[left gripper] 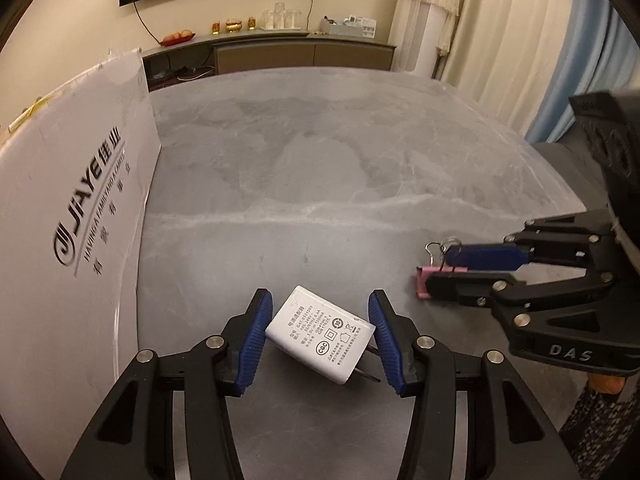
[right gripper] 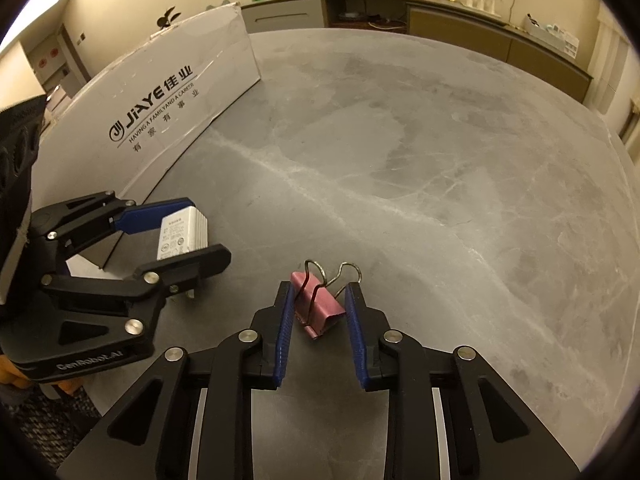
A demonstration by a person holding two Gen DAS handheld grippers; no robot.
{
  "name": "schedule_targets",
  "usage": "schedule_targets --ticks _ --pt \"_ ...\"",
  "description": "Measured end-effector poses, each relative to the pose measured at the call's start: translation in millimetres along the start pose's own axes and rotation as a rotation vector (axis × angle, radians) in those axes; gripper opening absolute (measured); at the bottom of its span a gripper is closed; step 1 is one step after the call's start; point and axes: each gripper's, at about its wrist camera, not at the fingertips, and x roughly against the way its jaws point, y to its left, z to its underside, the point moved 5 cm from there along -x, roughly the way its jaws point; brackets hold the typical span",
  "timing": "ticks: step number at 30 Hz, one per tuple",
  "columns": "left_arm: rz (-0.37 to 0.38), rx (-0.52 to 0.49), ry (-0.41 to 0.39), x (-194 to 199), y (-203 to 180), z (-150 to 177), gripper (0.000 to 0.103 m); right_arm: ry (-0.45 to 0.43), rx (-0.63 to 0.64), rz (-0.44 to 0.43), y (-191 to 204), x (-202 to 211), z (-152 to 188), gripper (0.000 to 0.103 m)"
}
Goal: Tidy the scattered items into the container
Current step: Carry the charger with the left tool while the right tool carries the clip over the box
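Charger: a white plug-in charger (left gripper: 322, 334) sits between the blue pads of the left gripper (left gripper: 320, 336), label side up, its two metal prongs pointing toward the right pad. It is turned at an angle to the pads, so its corners meet them rather than its flat sides.
Left gripper state: the pads touch or nearly touch the charger's corners; whether it is truly clamped or only bracketed I cannot tell from either view.
Clip: a pink binder clip (right gripper: 318, 310) with wire handles lies on the grey table (right gripper: 420, 168), between the pads of the right gripper (right gripper: 318, 312).
Right gripper state: its fingers stand apart, with a visible gap on each side of the clip; nothing is gripped yet.
Container: a white cardboard box (right gripper: 168, 92) with printed lettering stands on the table just to the left of the charger, near the left gripper; the clip lies farther from it.
Step in hand: judged as closing on both items before carrying them to the box.
Doing it well: square the left pads to the charger's flat sides, or squeeze slowly, as a corner hold may let it twist out. Close the right pads on the clip's pink body, not the springy wire loops.
Risk: the prongs could catch on a pad.
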Motion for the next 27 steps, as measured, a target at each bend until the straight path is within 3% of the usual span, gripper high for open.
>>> schedule_targets --ticks 1,8,11,13,18,23,24,27 --pt "0.008 0.001 -0.012 3.1 -1.0 -2.1 0.051 -0.004 -0.003 -0.002 -0.8 1.2 -0.6 0.02" --pt "0.03 0.005 -0.035 14.2 -5.3 -10.1 0.051 -0.002 -0.027 -0.025 -3.3 1.5 -2.1 0.021" --pt "0.03 0.014 -0.043 18.3 -4.2 -11.7 0.051 -0.018 -0.046 -0.023 -6.4 2.4 -4.8 0.028" --pt "0.031 0.021 -0.045 20.8 -2.5 -12.9 0.051 -0.025 -0.045 -0.015 -7.4 1.2 -5.4 0.043" --pt "0.04 0.03 -0.054 26.6 -1.4 -16.3 0.051 -0.018 -0.016 0.012 -1.1 -10.2 -5.2 0.048" --pt "0.047 0.028 -0.052 28.9 -0.8 -16.4 0.051 -0.018 0.01 0.041 0.5 -12.7 -3.4 0.044" --pt "0.047 0.029 -0.053 29.2 -0.5 -16.6 0.051 -0.019 0.004 0.037 -1.2 -11.4 -2.8 0.032" --pt "0.053 0.035 -0.058 31.7 0.0 -18.0 0.051 -0.017 -0.008 0.031 -6.0 -9.3 -0.5 0.031"
